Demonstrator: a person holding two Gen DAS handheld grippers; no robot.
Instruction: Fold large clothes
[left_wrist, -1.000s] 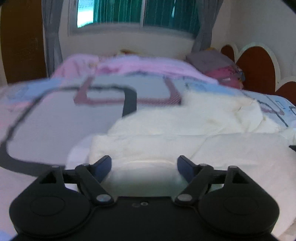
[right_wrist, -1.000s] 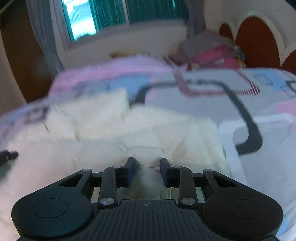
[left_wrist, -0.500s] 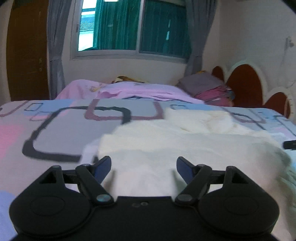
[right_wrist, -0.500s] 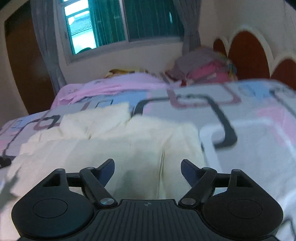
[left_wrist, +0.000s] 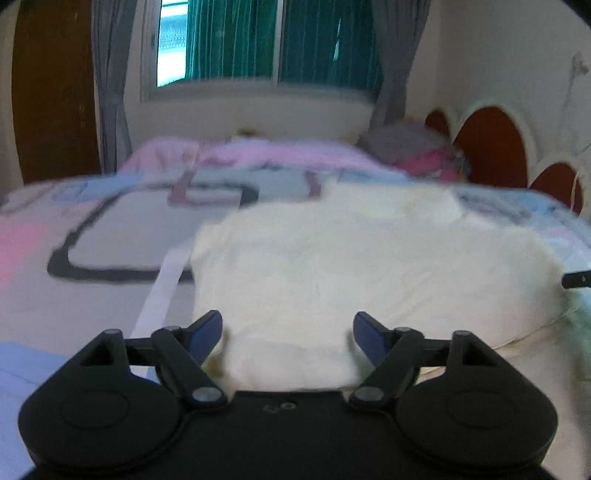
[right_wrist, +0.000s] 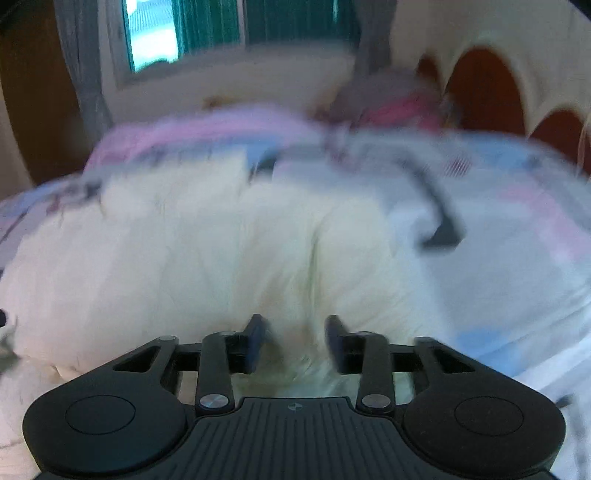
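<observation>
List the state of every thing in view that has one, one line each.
cream garment: lying on the bed, partly folded, rumpled.
left gripper: jaws wide and opening, cloth between them, not pinched.
right gripper: jaws closing over cloth, not yet clamped.
curtains: partly drawn.
bedspread: spread flat.

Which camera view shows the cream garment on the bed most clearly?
The left wrist view: the cream garment is only mildly blurred there, with its left edge distinct against the bedsheet. The right wrist view shows it heavily motion-blurred.
</observation>
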